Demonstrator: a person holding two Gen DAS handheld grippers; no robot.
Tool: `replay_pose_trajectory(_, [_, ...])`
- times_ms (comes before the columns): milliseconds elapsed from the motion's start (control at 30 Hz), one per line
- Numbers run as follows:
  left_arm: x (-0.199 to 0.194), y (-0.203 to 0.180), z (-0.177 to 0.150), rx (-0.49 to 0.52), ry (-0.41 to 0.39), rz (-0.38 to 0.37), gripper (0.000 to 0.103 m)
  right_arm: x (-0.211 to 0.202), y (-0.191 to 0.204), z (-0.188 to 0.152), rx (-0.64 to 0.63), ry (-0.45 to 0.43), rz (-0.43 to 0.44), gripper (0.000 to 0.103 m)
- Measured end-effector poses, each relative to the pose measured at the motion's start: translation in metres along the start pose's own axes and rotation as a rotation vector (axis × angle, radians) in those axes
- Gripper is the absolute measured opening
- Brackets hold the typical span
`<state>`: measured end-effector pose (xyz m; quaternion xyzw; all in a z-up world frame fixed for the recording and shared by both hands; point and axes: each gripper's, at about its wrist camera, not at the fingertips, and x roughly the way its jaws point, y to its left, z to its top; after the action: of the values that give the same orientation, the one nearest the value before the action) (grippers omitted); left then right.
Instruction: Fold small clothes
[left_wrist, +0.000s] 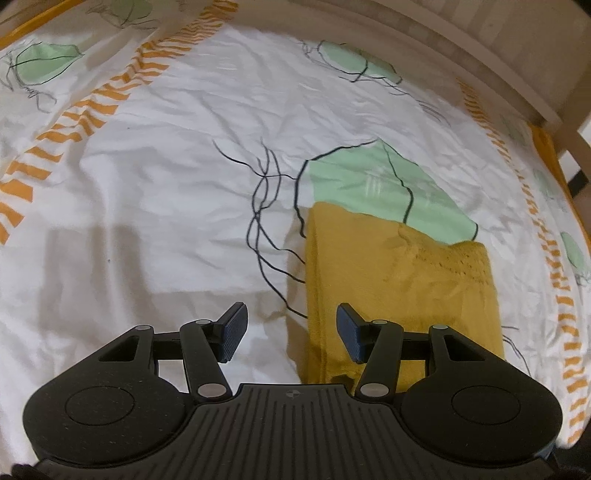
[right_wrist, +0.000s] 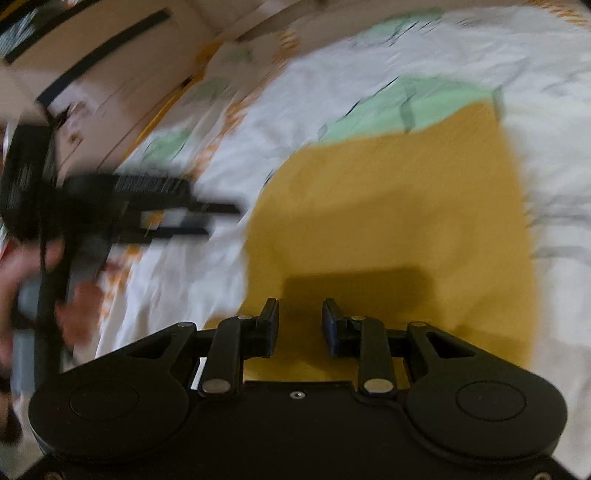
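Note:
A mustard-yellow knit garment (left_wrist: 399, 288) lies folded flat on the patterned bedsheet (left_wrist: 166, 177). My left gripper (left_wrist: 291, 328) is open and empty, hovering at the garment's near left edge, its right finger over the cloth. In the right wrist view the same garment (right_wrist: 399, 229) fills the middle, blurred by motion. My right gripper (right_wrist: 300, 325) is open and empty, just above the garment's near edge. The left gripper (right_wrist: 177, 210) and the hand holding it show blurred at the left of that view.
The sheet is white with green shapes and orange stripes. A pale wooden bed frame (left_wrist: 509, 62) runs along the far right edge. Cardboard boxes (right_wrist: 110, 66) stand beyond the bed in the right wrist view.

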<state>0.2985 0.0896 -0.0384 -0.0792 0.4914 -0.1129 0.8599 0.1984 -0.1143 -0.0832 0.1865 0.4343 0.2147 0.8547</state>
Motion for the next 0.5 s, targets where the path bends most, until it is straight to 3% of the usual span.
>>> replay_pose_trajectory(67, [0.0,-0.004,-0.002,0.017,-0.004,-0.009,0.052,0.01,0.012,-0.012,-0.049,0.037,0.026,0.039])
replay_pose_trajectory(233, [0.008,-0.014,-0.005,0.04,0.001,-0.046,0.052,0.006,0.031,-0.016,-0.134,0.027,0.066,0.039])
replay_pose_trajectory(367, [0.022,-0.02,-0.009,0.058,0.026,-0.031,0.052,-0.008,0.034,-0.019,-0.178,-0.016,0.037,0.039])
replay_pose_trajectory(500, [0.036,-0.015,-0.014,0.034,0.059,0.007,0.054,-0.018,0.031,-0.02,-0.203,-0.077,-0.03,0.074])
